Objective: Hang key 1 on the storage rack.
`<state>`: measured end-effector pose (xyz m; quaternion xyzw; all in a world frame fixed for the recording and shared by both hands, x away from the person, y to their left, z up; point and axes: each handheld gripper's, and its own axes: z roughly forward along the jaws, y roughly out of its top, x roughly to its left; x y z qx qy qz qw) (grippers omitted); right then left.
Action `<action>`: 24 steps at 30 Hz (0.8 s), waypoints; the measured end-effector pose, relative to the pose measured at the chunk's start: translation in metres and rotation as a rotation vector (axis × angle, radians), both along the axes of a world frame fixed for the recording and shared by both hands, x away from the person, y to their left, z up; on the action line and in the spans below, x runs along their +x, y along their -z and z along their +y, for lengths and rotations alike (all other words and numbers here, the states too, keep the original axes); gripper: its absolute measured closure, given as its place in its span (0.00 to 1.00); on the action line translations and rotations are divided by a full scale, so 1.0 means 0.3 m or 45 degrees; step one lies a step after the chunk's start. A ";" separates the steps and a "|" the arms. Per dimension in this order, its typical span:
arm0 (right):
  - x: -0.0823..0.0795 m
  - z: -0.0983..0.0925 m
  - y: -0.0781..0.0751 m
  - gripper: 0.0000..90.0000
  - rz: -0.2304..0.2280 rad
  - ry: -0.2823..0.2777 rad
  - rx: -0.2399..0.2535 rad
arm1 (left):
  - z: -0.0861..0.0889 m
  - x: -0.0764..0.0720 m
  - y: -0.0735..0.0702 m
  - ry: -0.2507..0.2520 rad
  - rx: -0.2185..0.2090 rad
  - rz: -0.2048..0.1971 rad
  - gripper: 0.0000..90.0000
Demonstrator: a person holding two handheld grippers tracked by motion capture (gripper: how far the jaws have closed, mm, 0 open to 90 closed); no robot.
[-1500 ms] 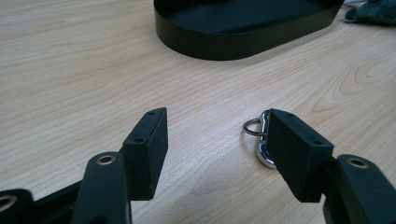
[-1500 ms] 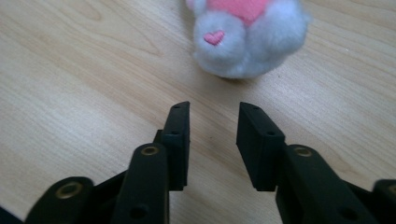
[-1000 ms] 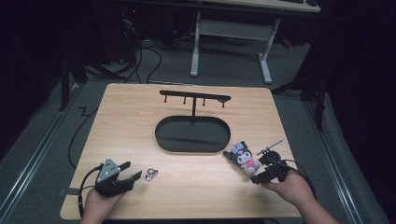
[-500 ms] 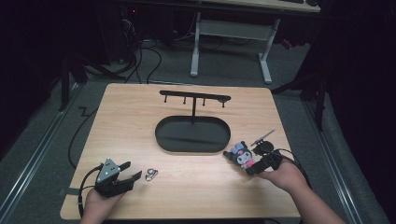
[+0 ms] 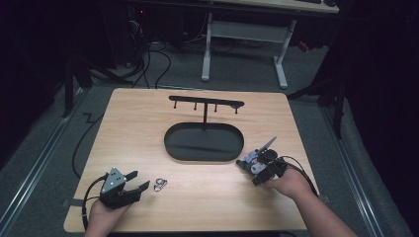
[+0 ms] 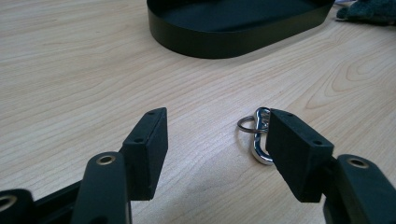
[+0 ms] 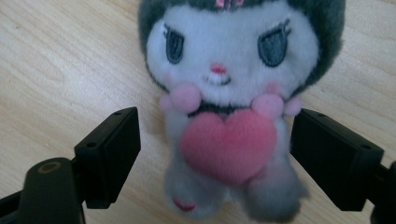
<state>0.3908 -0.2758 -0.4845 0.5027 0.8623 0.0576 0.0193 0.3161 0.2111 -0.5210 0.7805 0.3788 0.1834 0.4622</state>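
I have the right gripper (image 5: pixel 251 170) at the right side of the wooden table (image 5: pixel 148 128), low over the surface and just beside the right end of the black oval tray (image 5: pixel 203 143). Its jaws have just been opening and now they stand wide apart. The plush toy (image 7: pixel 229 116) is between them: a small doll with a white face, a dark grey hood and a pink heart on its chest. In the right gripper view I see a gap on each side between the pads and the soft body, so nothing presses on it. The toy lies on the table and faces the camera, its feet toward the jaws. In the high view the toy (image 5: pixel 252 160) is close to the tray rim, partly covered by the gripper.

The left gripper (image 5: pixel 139 181) rests near the front left corner of the table, in my left hand (image 5: pixel 106 210). Its jaws are also apart and hold nothing. A small metal clasp with a key ring (image 6: pixel 257 135) lies flat on the wood just in front of it; in the left gripper view it is beside the inner face of the jaw on the right of that view, and I cannot tell if it touches the pad.

Behind the tray stands a thin black rack (image 5: pixel 206 102) with little hooks under its bar.
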 end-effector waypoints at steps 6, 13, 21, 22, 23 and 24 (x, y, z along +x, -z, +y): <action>0.006 0.009 0.020 0.37 0.001 -0.013 -0.025 | -0.001 0.001 0.003 -0.003 0.001 0.001 0.44; -0.001 0.006 0.002 0.51 -0.042 0.013 -0.005 | -0.005 0.003 0.006 0.001 0.006 0.007 0.44; -0.019 0.004 -0.026 0.54 -0.046 0.005 0.027 | -0.009 0.000 0.006 0.002 0.008 0.005 0.44; -0.019 0.004 -0.026 0.54 -0.046 0.005 0.027 | -0.010 0.000 0.007 0.001 0.007 0.003 0.44; -0.023 0.005 -0.034 0.54 -0.045 0.000 0.035 | -0.011 0.000 0.007 0.002 0.008 0.003 0.44; -0.026 0.005 -0.045 0.54 -0.043 -0.006 0.040 | -0.011 0.000 0.007 0.003 0.009 0.003 0.44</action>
